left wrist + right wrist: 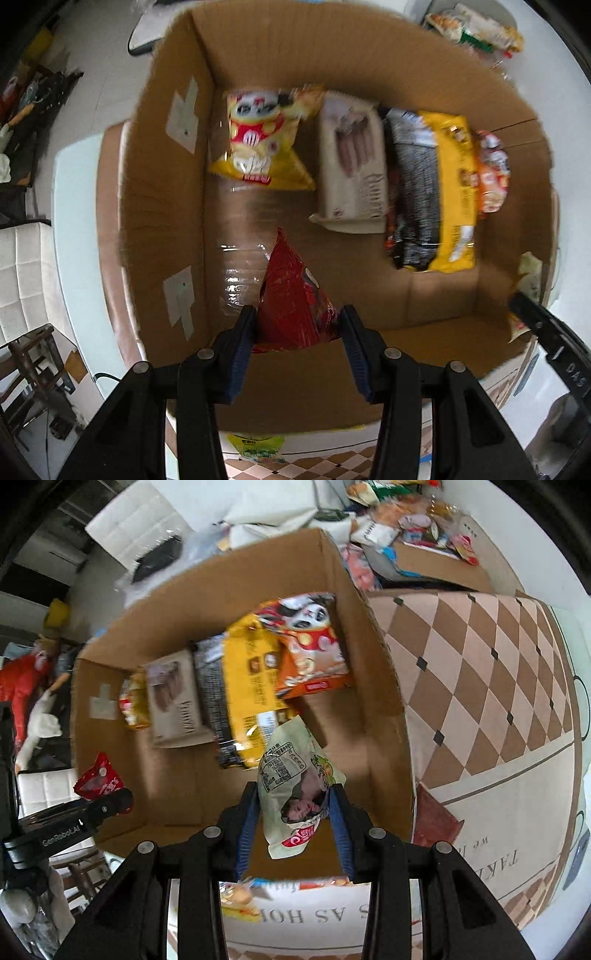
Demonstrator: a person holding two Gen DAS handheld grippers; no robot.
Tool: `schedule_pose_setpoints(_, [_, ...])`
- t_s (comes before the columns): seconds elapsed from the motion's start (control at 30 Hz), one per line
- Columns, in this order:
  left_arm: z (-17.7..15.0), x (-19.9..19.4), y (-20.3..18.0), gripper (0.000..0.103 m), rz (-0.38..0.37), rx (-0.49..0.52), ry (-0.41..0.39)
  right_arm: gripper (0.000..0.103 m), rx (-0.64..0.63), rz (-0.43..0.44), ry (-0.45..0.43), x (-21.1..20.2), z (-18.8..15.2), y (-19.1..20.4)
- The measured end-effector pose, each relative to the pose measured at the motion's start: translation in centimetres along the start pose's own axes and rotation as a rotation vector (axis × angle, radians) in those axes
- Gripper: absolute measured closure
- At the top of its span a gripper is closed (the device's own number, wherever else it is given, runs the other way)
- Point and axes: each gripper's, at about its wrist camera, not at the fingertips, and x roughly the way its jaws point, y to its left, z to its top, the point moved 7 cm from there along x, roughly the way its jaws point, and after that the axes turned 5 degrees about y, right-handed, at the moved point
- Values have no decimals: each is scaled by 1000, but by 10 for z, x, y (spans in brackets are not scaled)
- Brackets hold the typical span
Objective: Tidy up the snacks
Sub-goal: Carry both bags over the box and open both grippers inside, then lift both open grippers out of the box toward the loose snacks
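An open cardboard box [170, 206] holds several snack packs in a row along its far wall: a yellow bag [258, 144], a beige pack [354, 170], a black pack [413, 192], a yellow pack [456, 184] and an orange bag [493, 173]. My left gripper [297, 325] is shut on a red snack bag [295, 302] held above the box's near edge. My right gripper [293, 808] is shut on a pale green snack bag [291, 775] above the box [384, 709]. The left gripper and red bag [98, 779] also show in the right wrist view.
The box sits on a table with a brown checkered cloth [491, 686]. A pile of loose snacks [413, 520] and a second carton [439, 566] lie beyond it. A green-yellow pack [256, 446] lies in front of the box. White chairs [22, 280] stand to the left.
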Motion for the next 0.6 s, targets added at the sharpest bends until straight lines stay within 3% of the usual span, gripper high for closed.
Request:
schedule_pose_setpoints(0.2, [-6,29,8,58,18,-24,77,62,20,-23,43,22,3,-13])
schedule_pose_setpoints(0.3, [-12,39,8,57,4,-31,105,58,31,-16,122,39,1,-17])
schedule_pose_setpoints(0.37, [-14,40,6,48,-21,-33,102,39,15,-15,141,43,0,-15])
schedule_pose_setpoints(0.4, [-16,39,3,44,-21,-26,99,17,-6,-10,146,43,-1,-10])
schedule_pose_setpoints(0.53, [-20,32,-7,30,-10,-6,75,12,-73,-74,141,40,-5,2])
schedule_pose_setpoints(0.6, [-24,25,-13,29,4,7,62,12,-82,-80,139,38,-7,4])
